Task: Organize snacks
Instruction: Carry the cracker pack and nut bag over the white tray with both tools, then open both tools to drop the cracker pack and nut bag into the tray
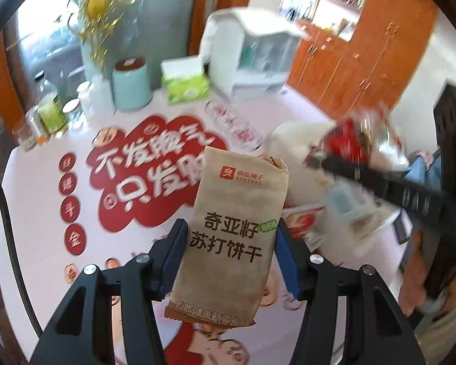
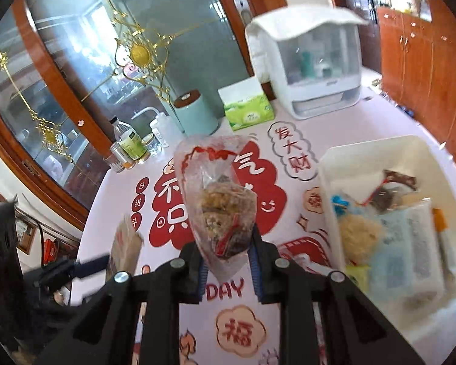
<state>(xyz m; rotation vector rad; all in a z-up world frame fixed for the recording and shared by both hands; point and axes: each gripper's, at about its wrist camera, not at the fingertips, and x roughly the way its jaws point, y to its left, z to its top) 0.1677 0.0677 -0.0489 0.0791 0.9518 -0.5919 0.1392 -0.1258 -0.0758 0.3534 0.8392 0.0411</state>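
Observation:
My left gripper (image 1: pixel 231 249) is shut on a brown paper cracker packet (image 1: pixel 234 237) and holds it upright above the table. My right gripper (image 2: pixel 226 258) is shut on a clear plastic snack bag (image 2: pixel 222 200) with brown pieces and red print, held above the table. A white plastic bin (image 2: pixel 364 158) with several snack packets stands to the right of the right gripper. In the left wrist view the right gripper (image 1: pixel 319 159) and its bag (image 1: pixel 355 140) are blurred at the right. In the right wrist view the brown packet (image 2: pixel 126 246) shows at the lower left.
The round table (image 1: pixel 39 188) has a white cover with red prints. At its far side stand a mint canister (image 2: pixel 197 112), a green tissue box (image 2: pixel 247 109), a white lidded cabinet box (image 2: pixel 316 60) and several bottles and jars (image 2: pixel 130 146). Wooden cupboards (image 2: pixel 425 70) stand to the right.

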